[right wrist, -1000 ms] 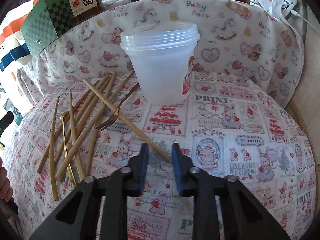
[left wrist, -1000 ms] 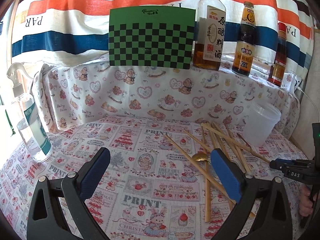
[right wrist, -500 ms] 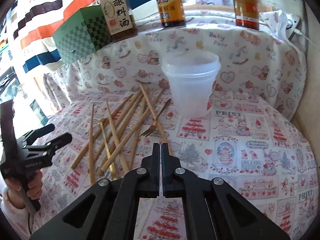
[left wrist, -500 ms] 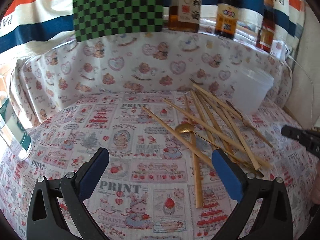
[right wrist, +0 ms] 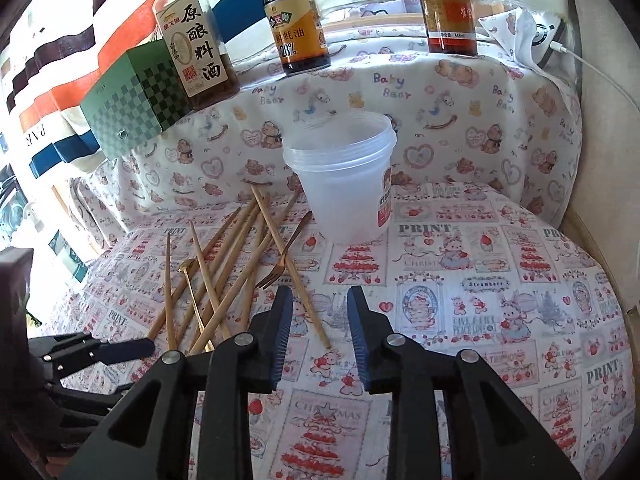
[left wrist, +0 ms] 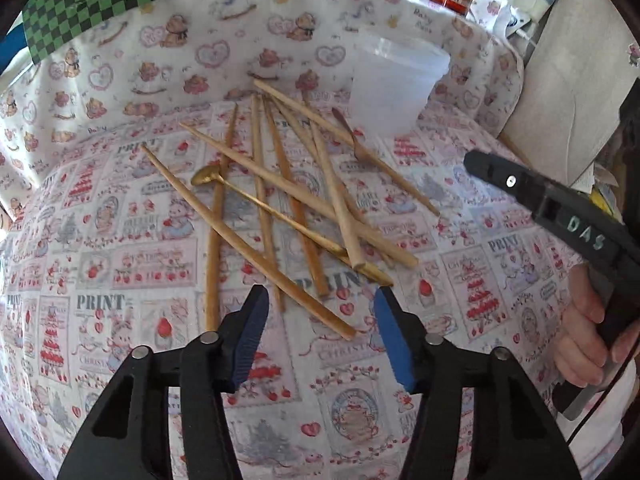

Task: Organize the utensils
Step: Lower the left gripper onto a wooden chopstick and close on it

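Several wooden chopsticks (left wrist: 280, 200) lie crossed in a loose pile on the printed cloth, also seen in the right wrist view as chopsticks (right wrist: 224, 272). A gold spoon (left wrist: 206, 178) and a gold fork (right wrist: 276, 272) lie among them. A clear plastic cup (right wrist: 344, 184) stands upright behind the pile. My left gripper (left wrist: 320, 300) hovers over the near ends of the chopsticks; its jaws are closing, the pads not touching any stick. My right gripper (right wrist: 319, 300) is right of the pile; its jaws are opening with one chopstick end on the cloth below the gap.
Three sauce bottles (right wrist: 296, 32) and a green checkered box (right wrist: 136, 108) stand on the ledge behind the cloth-covered back wall. A white cable (right wrist: 592, 68) runs at the far right. A hand (left wrist: 588, 340) holds the right gripper's handle.
My left gripper came in over the chopstick pile, tipped downward, and its jaws narrowed from wide. My right gripper shut fully, then parted again, and lifted a little.
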